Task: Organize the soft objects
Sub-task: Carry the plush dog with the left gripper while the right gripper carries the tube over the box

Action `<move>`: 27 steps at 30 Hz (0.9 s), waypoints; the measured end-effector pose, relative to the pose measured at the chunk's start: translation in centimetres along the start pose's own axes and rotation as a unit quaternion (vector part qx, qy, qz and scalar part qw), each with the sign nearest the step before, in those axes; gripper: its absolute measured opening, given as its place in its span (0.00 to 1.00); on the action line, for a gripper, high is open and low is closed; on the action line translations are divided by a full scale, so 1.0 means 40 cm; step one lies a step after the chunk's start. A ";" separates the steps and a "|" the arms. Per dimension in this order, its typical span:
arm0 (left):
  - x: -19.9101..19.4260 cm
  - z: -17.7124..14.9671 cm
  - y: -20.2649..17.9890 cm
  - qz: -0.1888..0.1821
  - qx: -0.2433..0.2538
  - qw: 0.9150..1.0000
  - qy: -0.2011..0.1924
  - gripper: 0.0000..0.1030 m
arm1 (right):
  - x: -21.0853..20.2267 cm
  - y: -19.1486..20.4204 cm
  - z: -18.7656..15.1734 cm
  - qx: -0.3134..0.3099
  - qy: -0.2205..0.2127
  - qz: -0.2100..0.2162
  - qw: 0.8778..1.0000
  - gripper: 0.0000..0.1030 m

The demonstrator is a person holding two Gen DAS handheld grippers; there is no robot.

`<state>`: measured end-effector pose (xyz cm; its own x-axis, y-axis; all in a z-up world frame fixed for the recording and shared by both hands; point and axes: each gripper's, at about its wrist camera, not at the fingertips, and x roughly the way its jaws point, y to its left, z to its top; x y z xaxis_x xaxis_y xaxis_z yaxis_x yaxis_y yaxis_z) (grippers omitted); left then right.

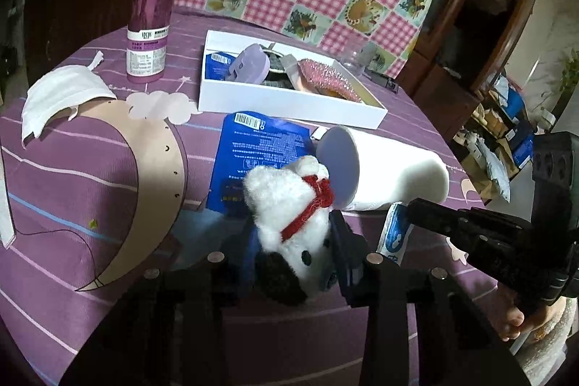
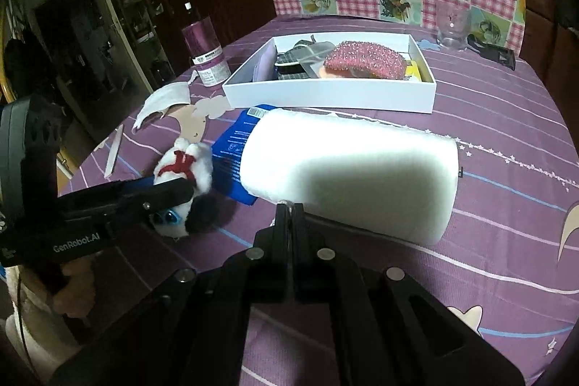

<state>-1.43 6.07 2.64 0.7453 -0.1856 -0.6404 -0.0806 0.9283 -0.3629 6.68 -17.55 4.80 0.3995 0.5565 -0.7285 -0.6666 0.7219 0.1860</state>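
- Clamped around the plush dog point(image 1: 289, 216), the left gripper point(image 1: 295, 263) holds it at the belly, head toward the camera.
- Right gripper point(image 2: 289, 210) is pinched tight on what seems to be a thin plastic edge of the white foam roll point(image 2: 347, 169); the contact is small and hard to read.
- Both soft things sit near the table's front; the white box point(image 2: 333, 96) lies beyond them, past the roll.
- Roll's long axis runs crosswise, between the jaws and the box.
- Left hand's load looks readier to go in.

A home: patterned tablecloth point(image 1: 90, 176), wooden cabinet point(image 1: 481, 35), household clutter.
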 end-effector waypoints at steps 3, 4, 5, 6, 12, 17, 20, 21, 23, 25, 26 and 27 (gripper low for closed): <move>-0.005 0.003 -0.001 -0.001 0.000 1.000 -0.008 0.35 | -0.009 -0.002 0.003 -0.002 -0.002 0.004 1.000 0.03; -0.007 0.002 0.001 -0.001 0.000 1.000 -0.010 0.35 | -0.015 -0.004 0.005 -0.003 -0.005 0.005 1.000 0.03; -0.008 0.002 0.000 -0.001 0.001 1.000 -0.013 0.35 | -0.024 -0.008 0.007 -0.003 -0.010 0.008 1.000 0.03; -0.010 0.002 -0.001 0.000 0.003 1.000 -0.015 0.35 | -0.030 -0.011 0.008 -0.002 -0.014 0.010 1.000 0.03; -0.020 0.004 -0.015 0.006 0.014 0.999 -0.031 0.35 | -0.068 -0.035 0.021 0.013 -0.036 0.028 0.999 0.03; -0.041 0.019 -0.034 0.017 0.024 0.998 -0.055 0.35 | -0.074 -0.038 0.027 0.018 -0.040 0.042 0.998 0.03; -0.062 0.039 -0.054 0.027 0.030 0.997 -0.063 0.35 | -0.087 -0.047 0.042 0.026 -0.042 0.049 0.998 0.03; -0.069 0.047 -0.058 0.029 0.030 0.997 -0.063 0.35 | -0.096 -0.052 0.052 0.032 -0.043 0.053 0.997 0.03; -0.091 0.069 -0.068 0.031 0.029 0.997 -0.067 0.35 | -0.114 -0.063 0.073 0.041 -0.047 0.060 0.996 0.03; -0.114 0.099 -0.079 0.037 0.027 0.996 -0.072 0.35 | -0.135 -0.070 0.099 0.047 -0.052 0.057 0.996 0.03; -0.124 0.110 -0.085 0.039 0.027 0.996 -0.076 0.35 | -0.148 -0.071 0.114 0.048 -0.056 0.055 0.996 0.03; -0.136 0.127 -0.093 0.040 0.028 0.996 -0.081 0.35 | -0.160 -0.072 0.129 0.047 -0.060 0.054 0.996 0.03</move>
<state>-1.82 5.25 10.92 0.8351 -0.0612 -0.5468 -0.1100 0.9552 -0.2748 9.28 -21.05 12.33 0.4054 0.6737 -0.6179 -0.6493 0.6880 0.3241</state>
